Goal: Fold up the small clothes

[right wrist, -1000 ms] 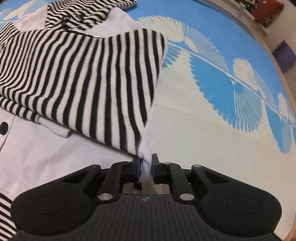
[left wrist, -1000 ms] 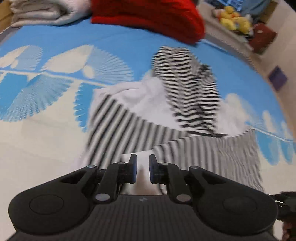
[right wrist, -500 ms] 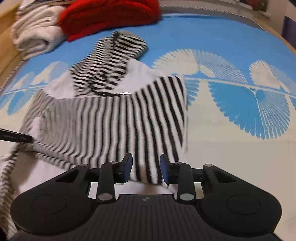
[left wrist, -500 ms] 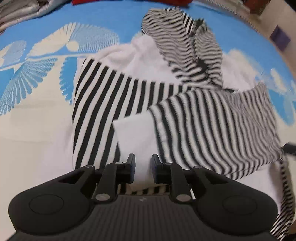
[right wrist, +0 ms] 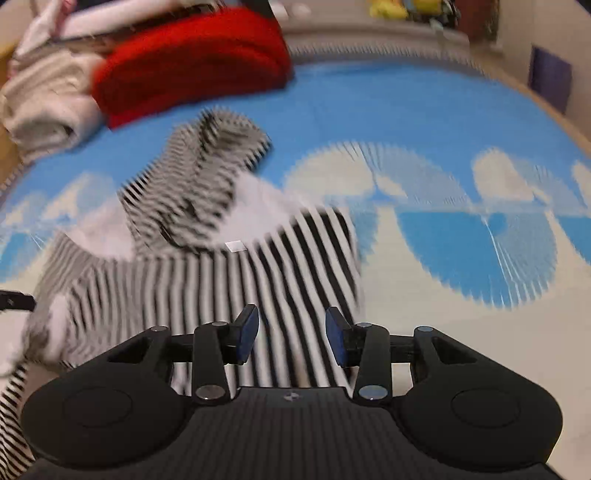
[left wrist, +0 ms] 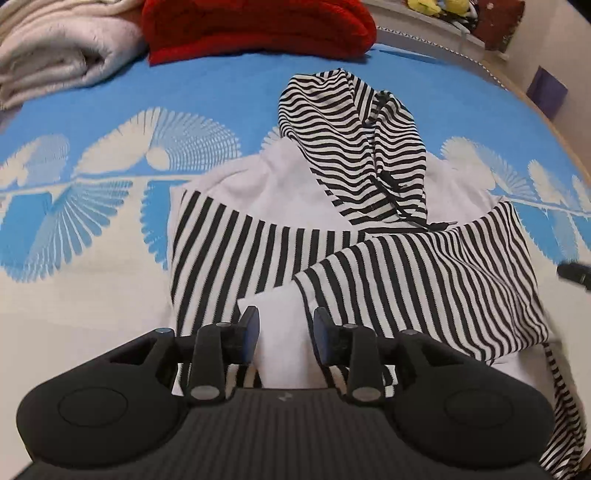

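Striped hooded top mid-frame on blue patterned bed, sleeves folded across, left gripper and right gripper spread, jaws just opening, apparently pinching nothing, right view blurred

You worked in a home bedroom. The work surface was a bed covered by a blue-and-cream bedspread printed with fan shapes. At its far end lay a folded cream blanket beside a folded red blanket. Beyond the bed edge you saw yellow soft toys on a ledge and a purple box against a plain wall. A striped hooded garment lay spread on the bedspread.
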Available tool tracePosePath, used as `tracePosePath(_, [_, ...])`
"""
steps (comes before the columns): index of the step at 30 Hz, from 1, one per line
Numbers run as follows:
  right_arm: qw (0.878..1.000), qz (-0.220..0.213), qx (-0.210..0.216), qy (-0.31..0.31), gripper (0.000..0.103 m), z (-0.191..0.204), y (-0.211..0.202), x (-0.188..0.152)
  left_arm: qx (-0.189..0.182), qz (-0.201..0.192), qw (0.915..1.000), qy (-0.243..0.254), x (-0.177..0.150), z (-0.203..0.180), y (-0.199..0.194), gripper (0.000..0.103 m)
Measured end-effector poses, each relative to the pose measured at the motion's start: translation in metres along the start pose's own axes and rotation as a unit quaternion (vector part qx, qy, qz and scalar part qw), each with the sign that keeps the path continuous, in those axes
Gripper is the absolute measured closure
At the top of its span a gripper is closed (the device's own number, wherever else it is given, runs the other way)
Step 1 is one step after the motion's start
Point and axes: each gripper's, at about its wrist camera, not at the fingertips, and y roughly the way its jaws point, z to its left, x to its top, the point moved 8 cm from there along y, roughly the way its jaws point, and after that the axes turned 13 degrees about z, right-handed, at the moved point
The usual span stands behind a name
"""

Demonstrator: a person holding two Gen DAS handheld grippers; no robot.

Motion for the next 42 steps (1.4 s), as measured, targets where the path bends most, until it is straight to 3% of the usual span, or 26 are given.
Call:
tracePosePath(3, [0.999, -0.025, 0.021, -0.016, 0.061, 0.019, -0.011, 0.012, 0.012, -0.002, 0.9999, 0.000, 0.004, 0.007, -0.001, 0.067])
tracePosePath(6, [0.998, -0.043, 0.041, -0.027, 0.061, 0.039, -0.016, 0.031, -0.001, -0.005, 0.9998, -0.019, 0.005, 0.021, -0.006, 0.067])
tracePosePath(10, [0.995, -0.054, 0.083, -0.030, 0.089, 0.067, -0.016, 0.072, -0.008, -0.010, 0.9989, -0.045, 0.009, 0.040, -0.010, 0.067])
tracePosePath(12, [0.994, -0.057, 0.096, -0.014, 0.092, 0.078, -0.011, 0.098, -0.014, -0.009, 0.9983, -0.056, 0.011, 0.047, -0.010, 0.067])
tracePosePath(18, [0.990, -0.061, 0.126, 0.016, 0.092, 0.107, 0.024, 0.180, -0.022, -0.002, 0.9965, -0.081, 0.014, 0.064, -0.001, 0.067])
tracePosePath(24, [0.991, -0.057, 0.118, 0.032, 0.091, 0.120, 0.086, 0.245, -0.024, 0.010, 0.9957, -0.089, 0.015, 0.074, 0.012, 0.067])
tracePosePath(26, [0.992, -0.048, 0.110, 0.034, 0.087, 0.120, 0.112, 0.263, -0.023, 0.009, 0.9958, -0.089, 0.017, 0.075, 0.015, 0.067])
tracePosePath(28, [0.994, -0.043, 0.093, 0.034, 0.069, 0.119, 0.136, 0.278, -0.021, 0.014, 0.9960, -0.085, 0.016, 0.075, 0.021, 0.067])
tracePosePath(30, [0.995, -0.040, 0.077, 0.042, 0.062, 0.116, 0.161, 0.293, -0.019, 0.025, 0.9960, -0.083, 0.015, 0.074, 0.030, 0.067])
tracePosePath(39, [0.990, -0.004, 0.108, 0.095, 0.052, 0.132, 0.242, 0.335, -0.026, 0.032, 0.9961, -0.078, 0.019, 0.068, 0.041, 0.067])
tracePosePath(42, [0.992, 0.000, 0.083, 0.096, 0.049, 0.137, 0.256, 0.340, -0.024, 0.039, 0.9957, -0.081, 0.018, 0.070, 0.044, 0.067])
